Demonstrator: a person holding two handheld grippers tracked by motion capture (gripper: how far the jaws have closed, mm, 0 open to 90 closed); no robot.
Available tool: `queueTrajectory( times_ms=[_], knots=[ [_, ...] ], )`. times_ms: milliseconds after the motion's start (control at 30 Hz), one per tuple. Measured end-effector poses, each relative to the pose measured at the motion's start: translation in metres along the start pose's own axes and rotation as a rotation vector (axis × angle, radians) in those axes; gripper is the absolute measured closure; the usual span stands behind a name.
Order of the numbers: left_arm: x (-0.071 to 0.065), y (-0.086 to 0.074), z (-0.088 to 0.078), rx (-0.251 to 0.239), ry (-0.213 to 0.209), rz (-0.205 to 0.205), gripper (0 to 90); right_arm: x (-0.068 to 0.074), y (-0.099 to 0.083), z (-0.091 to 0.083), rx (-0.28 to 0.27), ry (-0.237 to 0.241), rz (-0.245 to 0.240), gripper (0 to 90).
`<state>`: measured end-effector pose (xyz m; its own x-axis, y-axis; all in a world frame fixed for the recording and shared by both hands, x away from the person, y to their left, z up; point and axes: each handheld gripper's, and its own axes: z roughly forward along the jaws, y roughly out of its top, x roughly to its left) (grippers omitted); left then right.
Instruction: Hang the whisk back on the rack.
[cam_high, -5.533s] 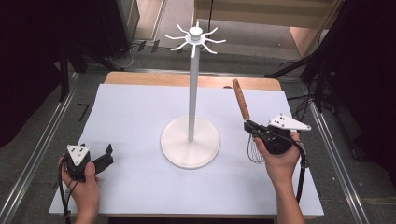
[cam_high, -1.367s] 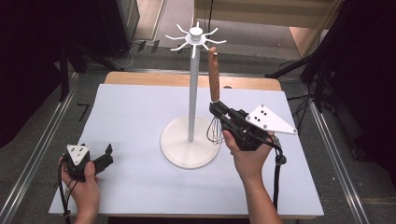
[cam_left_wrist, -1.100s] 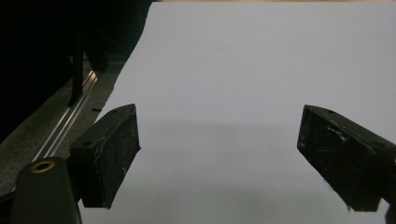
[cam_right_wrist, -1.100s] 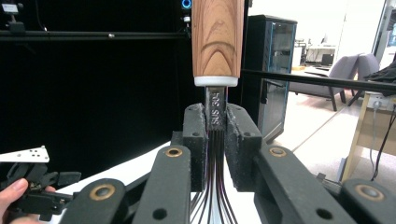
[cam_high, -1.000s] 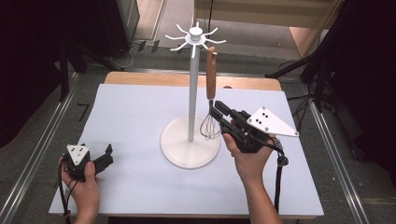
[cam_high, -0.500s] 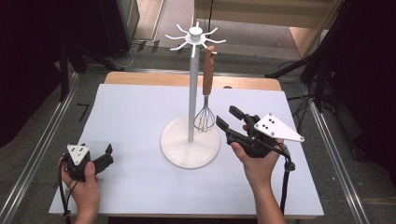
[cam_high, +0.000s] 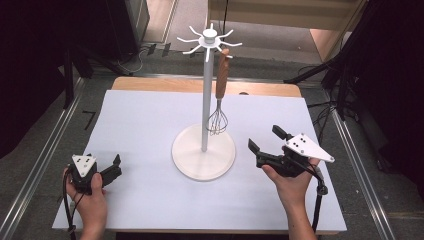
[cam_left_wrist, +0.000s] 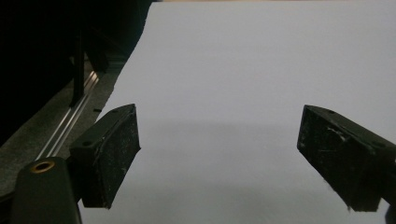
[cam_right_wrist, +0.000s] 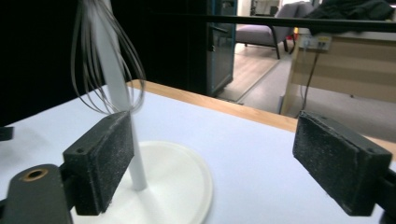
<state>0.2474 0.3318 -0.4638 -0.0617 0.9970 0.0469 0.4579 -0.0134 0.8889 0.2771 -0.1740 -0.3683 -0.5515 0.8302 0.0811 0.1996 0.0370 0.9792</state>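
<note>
Hanging from a hook of the white metal utensil stand (cam_high: 204, 95), wooden-handled wire whisk (cam_high: 219, 95) looks placed, wires just above the round base. Right claw (cam_high: 264, 139) jaws apart, empty, near base on white surface (cam_high: 150, 120). Left claw (cam_high: 115, 166) jaws apart, empty, resting at near-left. Hanging step looks done; nothing obvious left.
</note>
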Motion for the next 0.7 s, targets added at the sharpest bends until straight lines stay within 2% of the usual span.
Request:
queueTrajectory(
  times_ms=[33, 67, 133, 333, 700],
  knots=[
    [0.0, 0.0, 0.0, -0.001, 0.0, 0.0, 13.6, -0.002, -0.003, -0.001, 0.003, -0.016, 0.008, 8.7],
    [0.0, 0.0, 0.0, -0.001, 0.0, 0.001, 13.6, -0.006, -0.007, -0.002, 0.019, -0.034, 0.015, 2.0],
    [0.0, 0.0, 0.0, -0.005, 0.001, 0.001, 13.6, -0.008, -0.009, -0.003, 0.026, -0.043, 0.019, 0.5],
    [0.0, 0.0, 0.0, -0.007, 0.001, 0.005, 13.6, -0.019, -0.024, -0.011, 0.05, -0.071, 0.009, 0.0],
    [-0.001, 0.0, 0.0, -0.003, 0.001, 0.008, 13.6, -0.041, -0.055, -0.027, 0.072, -0.106, 0.033, 0.0]
  ],
)
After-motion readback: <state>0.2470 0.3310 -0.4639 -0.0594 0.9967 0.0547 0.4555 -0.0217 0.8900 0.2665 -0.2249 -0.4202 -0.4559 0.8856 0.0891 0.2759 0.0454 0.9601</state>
